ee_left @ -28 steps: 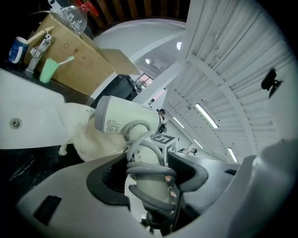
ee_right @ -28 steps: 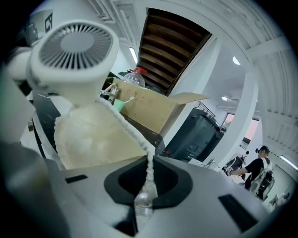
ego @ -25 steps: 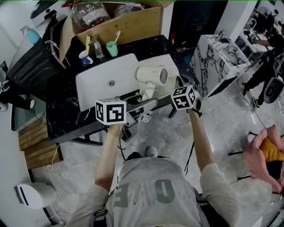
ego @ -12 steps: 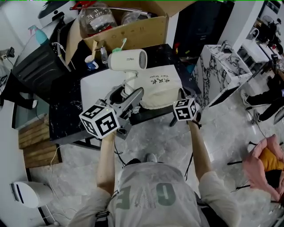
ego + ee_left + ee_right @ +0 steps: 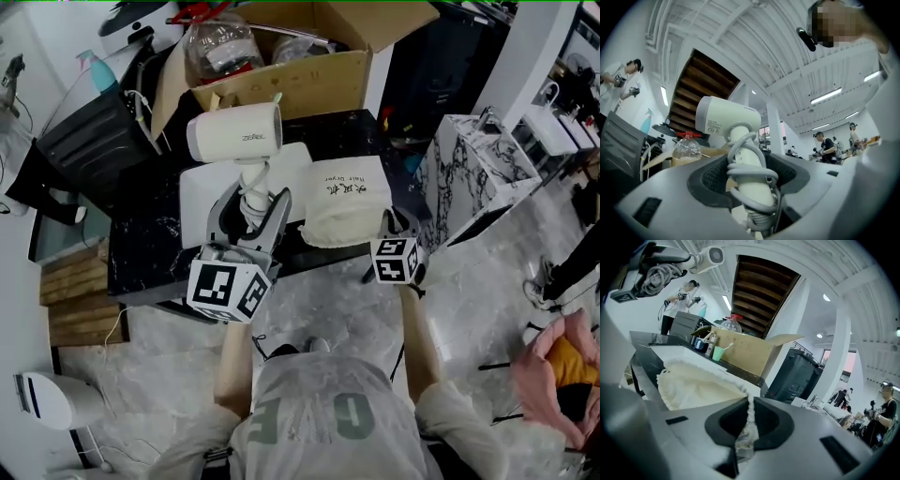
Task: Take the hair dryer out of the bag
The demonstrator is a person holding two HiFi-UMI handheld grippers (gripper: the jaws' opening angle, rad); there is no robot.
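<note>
The left gripper is holding the hair dryer up clear of the bag by its handle (the right gripper is pinching that bag's hem), and the cord wound there is threatening a top-heavy slip.

Hair dryer: coloured cream-white, wound with a pale grey cord.
Bag: cream, marked with dark lettering.
Table: black, veined with white.
Marker cubes: white, printed with black squares.
Box: brown cardboard.

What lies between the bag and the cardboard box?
Only a bare strip of the black table lies between the bag and the box. The head view shows it.
</note>
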